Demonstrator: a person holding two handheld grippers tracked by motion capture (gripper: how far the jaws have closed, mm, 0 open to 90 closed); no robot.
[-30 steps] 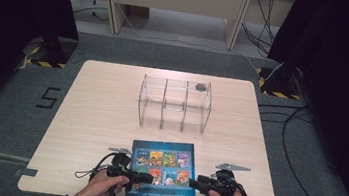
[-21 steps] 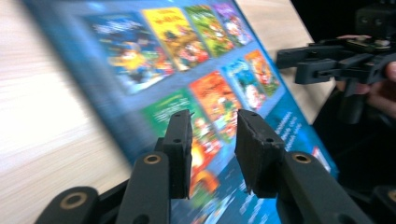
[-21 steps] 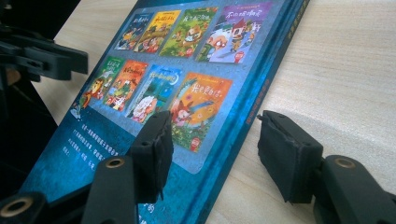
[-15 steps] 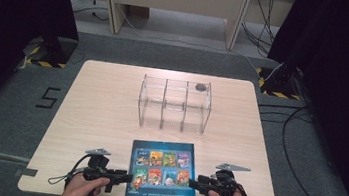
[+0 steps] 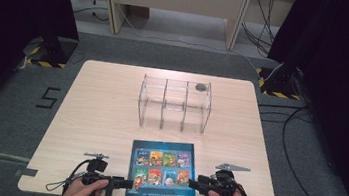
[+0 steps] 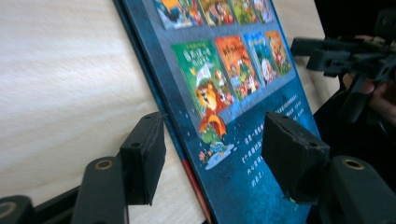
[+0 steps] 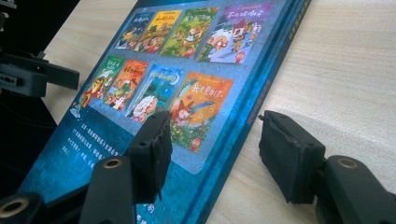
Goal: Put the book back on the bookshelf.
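Blue book [image 5: 164, 180] lay flat, picture-cover up, at the near edge of the bench [image 5: 105, 109], its near end sticking out past the edge. Left hand-held gripper [image 5: 124, 184] sat at the book's left edge; jaws had just been opening and stood partly open, astride the edge, one jaw over the cover, one over bare wood, pads off the book. Right hand-held gripper [image 5: 193, 184] at the book's right edge, jaws partly open, straddling that edge too, not pressing. Clear three-compartment organizer [image 5: 175, 104] stood farther back, mid-bench, well apart from the book.
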